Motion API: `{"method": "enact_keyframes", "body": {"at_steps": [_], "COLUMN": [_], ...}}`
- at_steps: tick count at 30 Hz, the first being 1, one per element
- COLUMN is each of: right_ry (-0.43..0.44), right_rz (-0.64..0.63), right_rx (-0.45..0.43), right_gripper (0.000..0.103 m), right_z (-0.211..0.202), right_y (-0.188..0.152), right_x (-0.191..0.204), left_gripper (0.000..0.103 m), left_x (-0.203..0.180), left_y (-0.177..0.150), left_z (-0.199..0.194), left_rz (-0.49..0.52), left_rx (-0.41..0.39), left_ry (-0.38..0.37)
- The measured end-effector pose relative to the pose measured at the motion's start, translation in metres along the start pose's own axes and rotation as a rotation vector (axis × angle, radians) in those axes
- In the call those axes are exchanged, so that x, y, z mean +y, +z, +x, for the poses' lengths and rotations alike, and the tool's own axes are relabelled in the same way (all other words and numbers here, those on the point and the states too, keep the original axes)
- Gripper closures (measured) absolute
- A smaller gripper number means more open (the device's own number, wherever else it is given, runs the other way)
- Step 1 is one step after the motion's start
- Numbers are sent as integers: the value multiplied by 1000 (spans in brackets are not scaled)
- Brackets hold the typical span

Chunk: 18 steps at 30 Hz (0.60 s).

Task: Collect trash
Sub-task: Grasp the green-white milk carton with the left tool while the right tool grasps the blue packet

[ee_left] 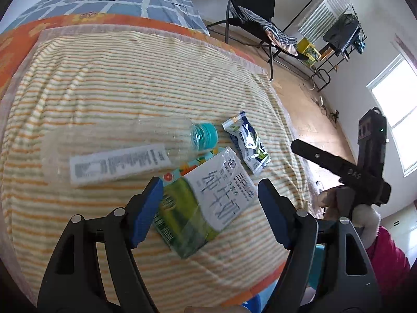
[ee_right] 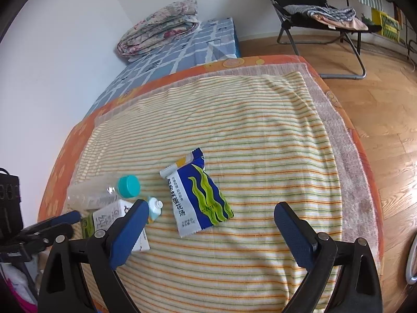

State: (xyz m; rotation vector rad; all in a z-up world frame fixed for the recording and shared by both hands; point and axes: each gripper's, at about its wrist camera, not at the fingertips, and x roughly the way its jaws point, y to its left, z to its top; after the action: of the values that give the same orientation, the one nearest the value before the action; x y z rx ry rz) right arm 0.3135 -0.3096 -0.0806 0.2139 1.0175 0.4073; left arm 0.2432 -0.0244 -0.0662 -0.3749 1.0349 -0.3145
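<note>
Blue soup packet (ee_right: 199, 195) is showing 紫菜蛋花汤 plus a stamped date I can't fully read. Milk carton (ee_left: 208, 198) is reading 纯牛奶. Bottle label (ee_left: 118, 162) print is too blurry.

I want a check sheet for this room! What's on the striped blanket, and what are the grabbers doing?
Surface: striped blanket, bare beyond the trash.
Job's things: milk carton; clear bottle, teal cap; blue soup packet; all lying close together.
Clutter: small tube beside the carton.
Grippers: left gripper open around the carton; right gripper open, empty, near the packet.
Cables: nothing seen.
Surroundings: folding chair, folded quilt, wood floor.
</note>
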Motion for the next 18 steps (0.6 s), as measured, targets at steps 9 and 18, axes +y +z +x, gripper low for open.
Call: {"method": "enact_keyframes", "body": {"at_steps": [9, 18], "right_ry": [-2, -4], "right_rz": [32, 12], "right_rx": [34, 42], "right_gripper": [5, 5], "right_z": [27, 32], "right_y": [8, 6], "right_x": [0, 4], "left_gripper": [22, 22], "left_x": [0, 0], "left_y": [6, -2], "left_z": [1, 15], "left_rz": [83, 82], "left_rx": [-17, 102], "left_ry": [67, -13]}}
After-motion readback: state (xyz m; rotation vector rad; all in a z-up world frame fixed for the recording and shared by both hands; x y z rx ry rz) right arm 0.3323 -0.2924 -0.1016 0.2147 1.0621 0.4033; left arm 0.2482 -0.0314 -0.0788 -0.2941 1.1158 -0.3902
